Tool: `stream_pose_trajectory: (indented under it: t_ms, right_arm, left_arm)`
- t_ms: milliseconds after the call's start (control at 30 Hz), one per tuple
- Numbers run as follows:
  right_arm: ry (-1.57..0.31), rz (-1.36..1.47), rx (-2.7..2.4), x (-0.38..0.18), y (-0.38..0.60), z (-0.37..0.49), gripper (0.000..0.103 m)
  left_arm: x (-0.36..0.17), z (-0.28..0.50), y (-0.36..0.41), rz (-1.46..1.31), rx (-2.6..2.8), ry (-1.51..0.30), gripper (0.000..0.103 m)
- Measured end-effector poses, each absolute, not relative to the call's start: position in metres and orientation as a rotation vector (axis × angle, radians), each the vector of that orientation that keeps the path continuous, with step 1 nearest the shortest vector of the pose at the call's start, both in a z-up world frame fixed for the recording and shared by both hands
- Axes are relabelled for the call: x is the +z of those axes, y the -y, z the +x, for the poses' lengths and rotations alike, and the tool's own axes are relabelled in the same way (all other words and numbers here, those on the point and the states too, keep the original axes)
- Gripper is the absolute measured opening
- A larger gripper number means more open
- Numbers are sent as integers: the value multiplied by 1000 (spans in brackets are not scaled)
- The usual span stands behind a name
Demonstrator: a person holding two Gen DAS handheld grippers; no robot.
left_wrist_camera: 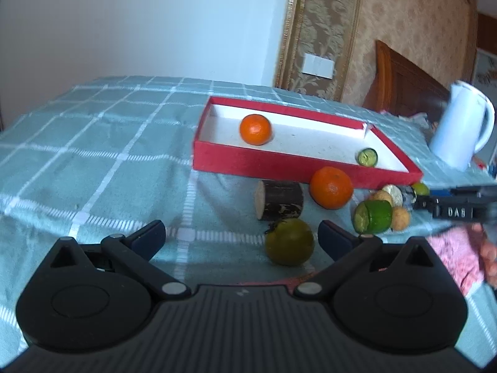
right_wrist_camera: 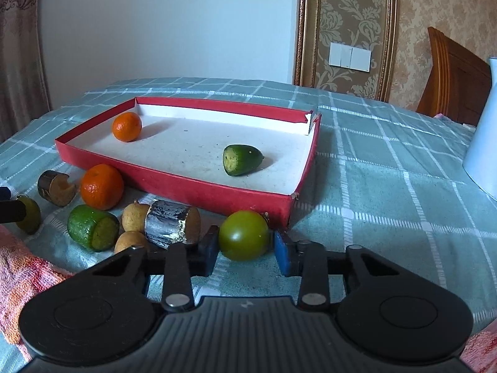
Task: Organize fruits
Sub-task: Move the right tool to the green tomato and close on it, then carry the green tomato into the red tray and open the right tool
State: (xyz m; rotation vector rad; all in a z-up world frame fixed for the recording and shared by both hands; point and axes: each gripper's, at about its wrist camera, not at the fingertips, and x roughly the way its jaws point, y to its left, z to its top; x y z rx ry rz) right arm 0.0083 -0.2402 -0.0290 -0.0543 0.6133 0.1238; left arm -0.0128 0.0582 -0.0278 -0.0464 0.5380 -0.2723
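Observation:
A red tray (right_wrist_camera: pixel 198 191) with a white floor holds an orange (right_wrist_camera: pixel 126 126) and a green cut piece (right_wrist_camera: pixel 240 160). My right gripper (right_wrist_camera: pixel 245 250) has its pads on both sides of a green tomato (right_wrist_camera: pixel 243 235) on the cloth just before the tray's near wall. My left gripper (left_wrist_camera: pixel 242 236) is open and empty; another green tomato (left_wrist_camera: pixel 289 241) lies between its fingers, nearer the right one. On the cloth lie an orange (left_wrist_camera: pixel 331 187), a dark log piece (left_wrist_camera: pixel 279 200), a green cut piece (left_wrist_camera: pixel 372 216) and small tan fruits (left_wrist_camera: pixel 400 217). The tray also shows in the left wrist view (left_wrist_camera: pixel 248 161).
A white kettle (left_wrist_camera: pixel 462 124) stands to the right of the tray. A silvery cylinder (right_wrist_camera: pixel 166 222) lies among the tan fruits (right_wrist_camera: pixel 133 216). A pink towel (right_wrist_camera: pixel 21 273) lies at the near left. A wooden headboard (right_wrist_camera: pixel 456 77) is behind the checked cloth.

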Motion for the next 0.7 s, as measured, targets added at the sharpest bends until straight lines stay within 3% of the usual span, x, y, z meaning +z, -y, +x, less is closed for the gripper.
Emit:
stream_pose_trajectory:
  t_ms: [300, 700]
  right_arm:
    - [-615, -39, 122, -30, 242, 9, 35]
    - [-610, 8, 92, -30, 249, 9, 34]
  left_arm:
    - [-31, -10, -21, 186, -178, -568, 103]
    - [-33, -2, -34, 81, -209, -629, 103]
